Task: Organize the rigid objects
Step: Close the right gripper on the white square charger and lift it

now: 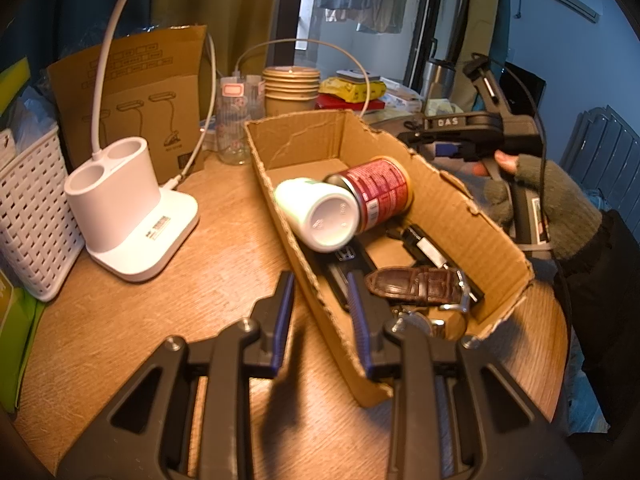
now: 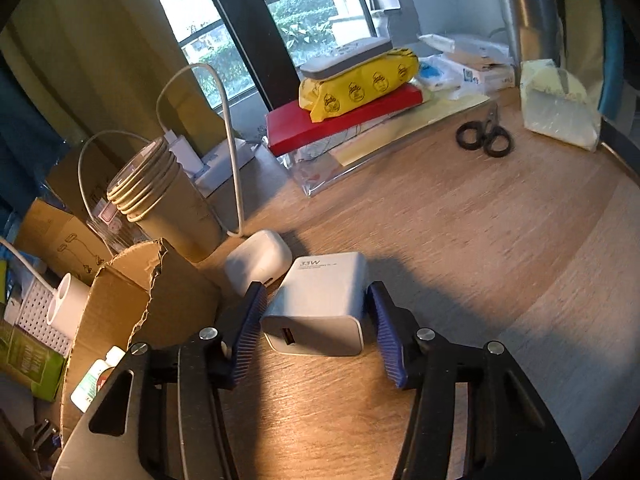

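Note:
A torn cardboard box [image 1: 460,208] lies on the wooden table and holds a white bottle [image 1: 320,214], a red can [image 1: 378,190], a brown watch strap [image 1: 420,286] and dark items. My left gripper [image 1: 320,316] is open, its fingers astride the box's near wall. My right gripper [image 2: 316,320] is open with a white 33W charger [image 2: 320,304] between its fingers on the table; small gaps show at both pads. A second white adapter [image 2: 256,264] lies just behind it. The right gripper also shows in the left wrist view [image 1: 452,136], beyond the box.
A white lamp base [image 1: 128,208] and white basket [image 1: 32,208] stand left of the box. Stacked paper cups [image 2: 168,196], a glass [image 1: 238,120], a red book with a yellow packet [image 2: 360,92], scissors [image 2: 484,136] and a steel flask [image 2: 528,20] stand further back.

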`<state>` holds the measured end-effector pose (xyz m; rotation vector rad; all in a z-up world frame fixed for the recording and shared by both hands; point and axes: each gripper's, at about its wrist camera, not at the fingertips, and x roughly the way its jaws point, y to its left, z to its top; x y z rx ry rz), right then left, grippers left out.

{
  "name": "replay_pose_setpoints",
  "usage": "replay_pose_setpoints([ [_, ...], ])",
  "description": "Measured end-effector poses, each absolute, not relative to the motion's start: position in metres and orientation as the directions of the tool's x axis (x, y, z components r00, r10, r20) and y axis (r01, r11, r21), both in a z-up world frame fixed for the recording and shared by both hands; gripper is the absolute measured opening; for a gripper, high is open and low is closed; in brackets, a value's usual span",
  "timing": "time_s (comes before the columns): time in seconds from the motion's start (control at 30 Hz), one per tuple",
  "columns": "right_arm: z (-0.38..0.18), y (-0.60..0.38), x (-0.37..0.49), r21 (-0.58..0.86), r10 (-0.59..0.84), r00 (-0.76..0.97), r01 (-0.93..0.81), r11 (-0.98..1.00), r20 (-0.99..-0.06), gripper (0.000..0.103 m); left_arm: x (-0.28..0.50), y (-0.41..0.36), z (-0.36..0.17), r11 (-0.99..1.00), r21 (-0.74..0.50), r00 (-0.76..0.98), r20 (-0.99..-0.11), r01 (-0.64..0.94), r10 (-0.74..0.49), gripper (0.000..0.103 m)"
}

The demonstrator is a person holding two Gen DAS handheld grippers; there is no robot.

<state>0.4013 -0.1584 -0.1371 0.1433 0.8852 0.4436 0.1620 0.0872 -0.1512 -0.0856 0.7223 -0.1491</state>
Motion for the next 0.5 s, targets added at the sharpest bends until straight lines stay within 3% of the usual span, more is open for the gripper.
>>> replay_pose_setpoints([
  [0.23,-0.127,-0.162,0.393,0.336,0.471,0.543,-0.334,0.881,-0.695,0.054,0.162,0.087,-0.151,0.986,-0.130,0.740,-0.652,0.106,-0.166,0.029],
  [0.5,-0.134,-0.147,0.374,0.191,0.386,0.548,-0.380,0.905,-0.742,0.053,0.162,0.087,-0.151,0.986,-0.131,0.740,-0.652,0.106,-0.166,0.029],
])
